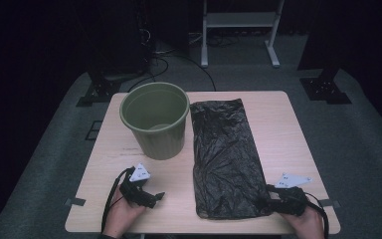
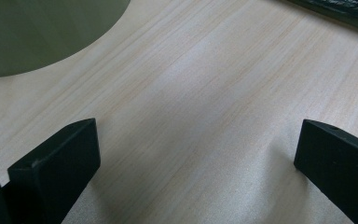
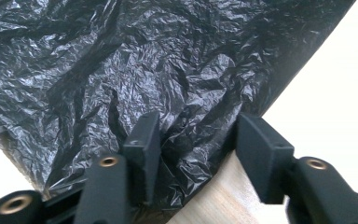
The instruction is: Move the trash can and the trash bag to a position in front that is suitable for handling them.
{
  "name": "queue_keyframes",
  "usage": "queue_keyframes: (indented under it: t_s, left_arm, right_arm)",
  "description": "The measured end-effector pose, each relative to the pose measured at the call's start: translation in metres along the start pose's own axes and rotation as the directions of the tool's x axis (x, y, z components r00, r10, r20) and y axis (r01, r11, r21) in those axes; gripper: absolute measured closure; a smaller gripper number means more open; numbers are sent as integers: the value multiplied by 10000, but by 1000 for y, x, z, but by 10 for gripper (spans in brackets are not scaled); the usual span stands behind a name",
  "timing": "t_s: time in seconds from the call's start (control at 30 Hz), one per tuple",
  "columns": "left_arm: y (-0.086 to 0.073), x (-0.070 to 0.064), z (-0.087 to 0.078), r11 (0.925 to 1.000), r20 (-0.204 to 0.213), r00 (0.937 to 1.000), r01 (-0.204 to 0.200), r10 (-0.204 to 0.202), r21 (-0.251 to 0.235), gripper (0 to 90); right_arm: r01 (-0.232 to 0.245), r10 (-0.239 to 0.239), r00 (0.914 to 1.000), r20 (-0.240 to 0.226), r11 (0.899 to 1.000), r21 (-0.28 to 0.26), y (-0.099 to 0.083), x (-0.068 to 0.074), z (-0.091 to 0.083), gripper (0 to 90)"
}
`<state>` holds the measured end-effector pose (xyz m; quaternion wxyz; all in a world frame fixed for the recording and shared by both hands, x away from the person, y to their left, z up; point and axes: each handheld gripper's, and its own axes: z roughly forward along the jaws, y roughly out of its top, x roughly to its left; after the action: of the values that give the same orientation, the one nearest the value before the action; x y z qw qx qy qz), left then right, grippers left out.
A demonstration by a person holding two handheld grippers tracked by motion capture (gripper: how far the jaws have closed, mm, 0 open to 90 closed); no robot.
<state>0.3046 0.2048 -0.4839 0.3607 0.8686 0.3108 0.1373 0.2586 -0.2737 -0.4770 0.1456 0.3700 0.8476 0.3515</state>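
Note:
An olive-green bucket (image 1: 161, 142) stands upright on the back left of the light wooden table (image 1: 283, 129). A crinkled black plastic bag (image 1: 224, 154) lies flat beside it, running from back to front. My left gripper (image 1: 158, 197) rests near the front left, open over bare wood (image 2: 196, 158), with the bucket's wall (image 2: 37, 32) ahead and the bag's edge (image 2: 345, 11) far off. My right gripper (image 1: 264, 200) sits at the bag's near right corner. Its jaws stand apart (image 3: 198, 140), straddling bunched plastic (image 3: 144, 60) at that corner.
Beyond the table, a white frame (image 1: 238, 30) and black stand feet (image 1: 97, 92) (image 1: 326, 89) sit on grey carpet. Cables trail on the floor behind the bucket. Bare wood lies right of the bag and in front of the bucket.

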Motion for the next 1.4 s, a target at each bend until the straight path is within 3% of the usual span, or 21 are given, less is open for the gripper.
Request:
queue_keyframes:
  t_s: [0.2,0.27,0.3,0.33,0.37,0.47,0.6,0.93,1.23,1.4]
  left_arm:
    - [0,0,0,10000,2,10000,6,-6,-4,0]
    - [0,0,0,10000,4,10000,2,-2,0,0]
    - [0,0,0,10000,2,10000,0,0,2,0]
    - [0,0,0,10000,2,10000,0,0,2,0]
    - [0,0,0,10000,0,10000,3,-3,-4,0]
    - [0,0,0,10000,0,10000,3,-3,-4,0]
    - [0,0,0,10000,3,10000,1,-1,0,0]
    - [0,0,0,10000,3,10000,7,-7,-4,0]
    - [0,0,0,10000,3,10000,-2,2,-1,0]
    - [0,0,0,10000,4,10000,-1,1,-1,0]
  right_arm:
    - [-32,32,10000,8,10000,-38,-1,-1,-1,607]
    - [-41,41,10000,6,10000,-48,-1,-1,-1,660]
    - [-30,30,10000,-60,10000,-82,-1,-2,-2,736]
    - [-30,30,10000,-60,10000,-82,-1,-2,-2,736]
    - [-202,201,9997,-108,9998,-67,-2,-4,-2,814]
    - [-299,298,9993,-235,9995,-58,-2,-7,-3,876]
    - [-418,417,9988,-260,9991,-29,-2,-8,-3,898]
    - [-718,723,9971,235,9972,-191,-5,-22,-13,899]
    - [-1265,1311,9857,1061,9908,-490,-13,-44,-32,900]
    - [-1595,1655,9732,1597,9860,-497,-23,-57,-44,900]
